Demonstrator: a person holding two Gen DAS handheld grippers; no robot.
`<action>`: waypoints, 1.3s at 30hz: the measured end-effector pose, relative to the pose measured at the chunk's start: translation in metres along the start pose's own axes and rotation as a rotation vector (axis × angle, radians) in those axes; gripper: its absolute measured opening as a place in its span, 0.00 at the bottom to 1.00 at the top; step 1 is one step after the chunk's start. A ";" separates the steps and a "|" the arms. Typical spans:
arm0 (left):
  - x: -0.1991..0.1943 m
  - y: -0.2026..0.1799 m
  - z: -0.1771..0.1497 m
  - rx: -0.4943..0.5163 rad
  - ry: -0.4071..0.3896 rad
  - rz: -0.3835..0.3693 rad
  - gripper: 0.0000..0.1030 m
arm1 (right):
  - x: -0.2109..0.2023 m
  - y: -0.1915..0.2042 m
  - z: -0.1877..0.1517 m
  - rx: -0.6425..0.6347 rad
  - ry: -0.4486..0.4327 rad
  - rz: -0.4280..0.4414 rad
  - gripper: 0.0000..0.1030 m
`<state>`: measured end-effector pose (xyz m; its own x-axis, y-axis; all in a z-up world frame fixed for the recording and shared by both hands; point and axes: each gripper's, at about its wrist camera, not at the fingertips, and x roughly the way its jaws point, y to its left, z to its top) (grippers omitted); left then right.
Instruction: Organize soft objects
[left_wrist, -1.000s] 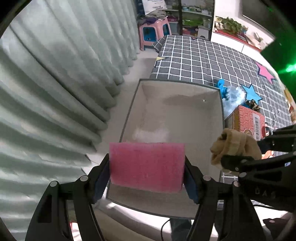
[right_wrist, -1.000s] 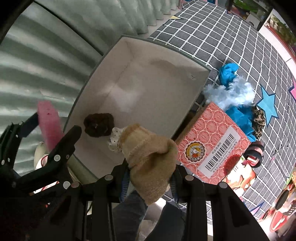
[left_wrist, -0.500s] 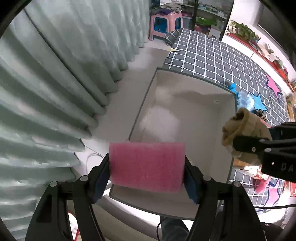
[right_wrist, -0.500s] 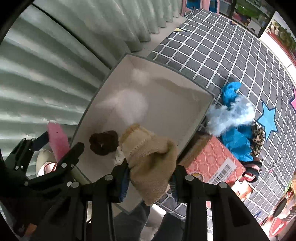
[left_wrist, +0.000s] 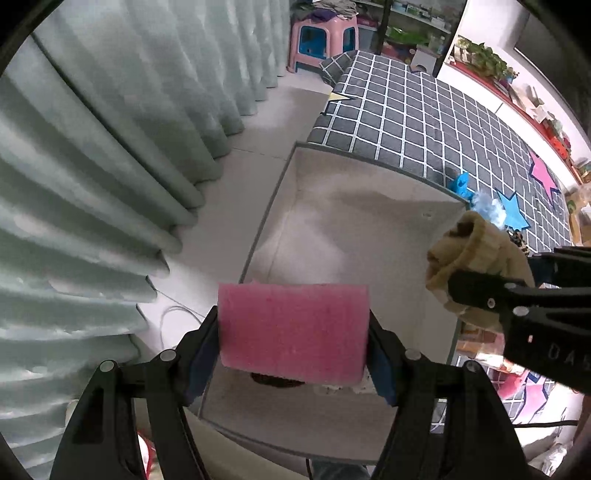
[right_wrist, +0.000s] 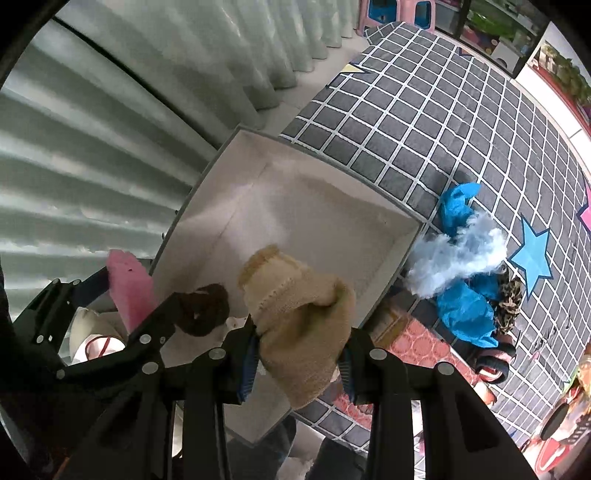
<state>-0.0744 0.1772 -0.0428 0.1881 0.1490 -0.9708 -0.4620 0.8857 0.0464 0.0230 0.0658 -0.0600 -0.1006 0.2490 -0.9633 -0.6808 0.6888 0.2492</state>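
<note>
Since the earlier frames both grippers have shifted across the grey box (left_wrist: 369, 229), so that more of the pale floor and the green curtain (left_wrist: 92, 177) is seen on the left, and the red carton (right_wrist: 410, 343) is now mostly hidden behind the box wall.

The checked mat (right_wrist: 443, 122) with blue and pink stars covers the floor on the right, and one corner of the open box lies on it. Inside the box, near the front wall, there is a dark brown scrunchie (right_wrist: 203, 308), with something small and white just beside it. Outside the box, on the mat, a pile of blue cloth and light blue fluff (right_wrist: 458, 251) lies against the right wall.

The left gripper (left_wrist: 293, 332) grasps a pink sponge (left_wrist: 293, 328) by its two short ends and holds it above the front edge of the box. The right gripper (right_wrist: 299, 354) is clenched on a beige woolly sock (right_wrist: 299, 314), which hangs above the right side of the box, beside the sponge and apart from it. A pink stool (left_wrist: 323, 40) stands far back near the curtain.
</note>
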 end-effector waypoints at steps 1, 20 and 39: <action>0.002 -0.001 0.001 0.002 0.002 0.001 0.71 | 0.001 -0.001 0.002 0.001 0.001 -0.001 0.37; 0.027 -0.015 0.023 0.017 0.077 -0.060 0.71 | 0.013 -0.016 0.018 0.040 0.006 0.015 0.37; 0.028 -0.031 0.023 0.036 0.108 -0.099 0.89 | -0.005 -0.037 0.012 0.107 -0.064 0.049 0.99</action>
<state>-0.0350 0.1639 -0.0656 0.1358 0.0136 -0.9906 -0.4138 0.9093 -0.0443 0.0569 0.0471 -0.0631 -0.0827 0.3250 -0.9421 -0.5949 0.7423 0.3084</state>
